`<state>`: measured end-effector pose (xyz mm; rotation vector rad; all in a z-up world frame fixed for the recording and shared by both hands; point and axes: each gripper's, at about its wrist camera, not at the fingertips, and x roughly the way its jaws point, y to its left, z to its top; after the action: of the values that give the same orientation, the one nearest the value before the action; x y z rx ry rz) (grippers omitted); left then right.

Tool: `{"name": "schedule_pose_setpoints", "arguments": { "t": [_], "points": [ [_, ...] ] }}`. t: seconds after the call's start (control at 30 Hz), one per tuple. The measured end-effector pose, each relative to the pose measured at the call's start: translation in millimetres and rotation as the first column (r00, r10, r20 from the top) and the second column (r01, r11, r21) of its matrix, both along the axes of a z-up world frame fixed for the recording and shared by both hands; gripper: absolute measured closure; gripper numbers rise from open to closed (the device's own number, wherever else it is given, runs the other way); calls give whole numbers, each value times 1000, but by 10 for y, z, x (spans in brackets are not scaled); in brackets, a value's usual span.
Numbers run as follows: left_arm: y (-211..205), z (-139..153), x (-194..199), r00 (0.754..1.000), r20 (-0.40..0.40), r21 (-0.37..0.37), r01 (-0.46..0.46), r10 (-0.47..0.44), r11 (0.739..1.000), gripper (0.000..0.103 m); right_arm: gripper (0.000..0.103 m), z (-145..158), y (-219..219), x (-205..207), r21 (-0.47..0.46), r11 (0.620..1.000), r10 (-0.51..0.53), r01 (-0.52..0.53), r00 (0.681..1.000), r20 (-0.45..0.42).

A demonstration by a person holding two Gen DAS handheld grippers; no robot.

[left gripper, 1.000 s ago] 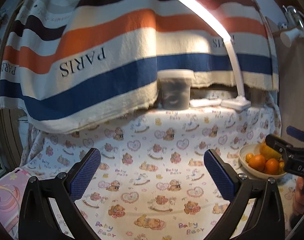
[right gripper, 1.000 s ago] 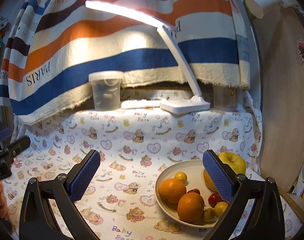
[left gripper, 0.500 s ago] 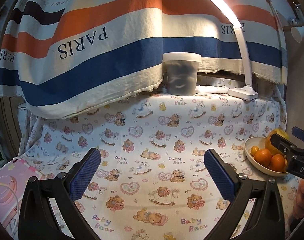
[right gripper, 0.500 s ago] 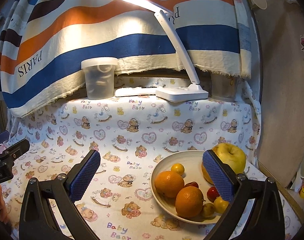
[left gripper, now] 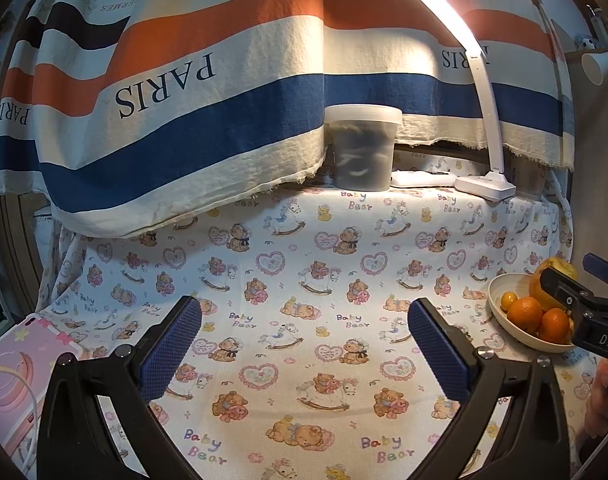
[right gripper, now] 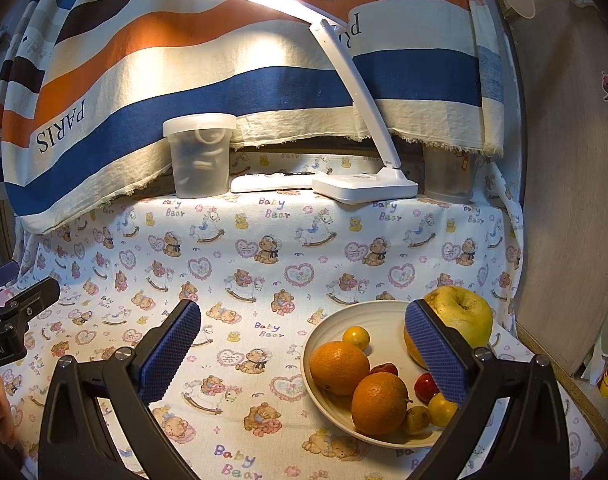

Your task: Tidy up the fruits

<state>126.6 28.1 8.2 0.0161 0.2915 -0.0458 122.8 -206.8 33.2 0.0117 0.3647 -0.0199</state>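
Note:
A cream bowl (right gripper: 328, 332) sits at the right of the bear-print cloth. It holds two oranges (right gripper: 339, 367), a yellow-green apple (right gripper: 464, 314), a small yellow fruit (right gripper: 356, 337) and small red and yellow fruits (right gripper: 424, 386). My right gripper (right gripper: 304, 354) is open and empty, with its right finger above the bowl. My left gripper (left gripper: 304, 354) is open and empty above bare cloth at the left. The bowl also shows in the left wrist view (left gripper: 500, 312), partly hidden by the right gripper.
A lidded plastic tub (right gripper: 199, 156), a white desk lamp (right gripper: 364, 188) and a white remote (right gripper: 269, 182) stand at the back under a striped hanging cloth. A pink tablet (left gripper: 11, 376) lies at the left edge. A wooden board (right gripper: 572, 200) stands at the right.
Both grippers have tilted and drawn back a little, so the table looks lower and farther away. Both stay open and empty. The fruits have not moved.

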Motion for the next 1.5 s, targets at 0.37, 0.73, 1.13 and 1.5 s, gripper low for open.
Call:
{"name": "schedule_pose_setpoints", "arguments": {
  "t": [0.37,0.73,1.13,1.5],
  "points": [
    [4,-2,-1,1000,1,0,-3,3,1000,0,0,-1,1,0,0,1000,1,-1,1000,0],
    [12,-1,-2,1000,2,-1,-6,6,1000,0,0,-6,-10,-2,0,1000,-5,5,1000,0],
    [13,0,-10,1000,1,0,-14,14,1000,0,0,-7,-10,-6,0,1000,-6,6,1000,0],
    [12,0,-11,1000,1,1,-11,11,1000,0,0,-5,-11,-7,0,1000,-6,6,1000,0]
  ]
}}
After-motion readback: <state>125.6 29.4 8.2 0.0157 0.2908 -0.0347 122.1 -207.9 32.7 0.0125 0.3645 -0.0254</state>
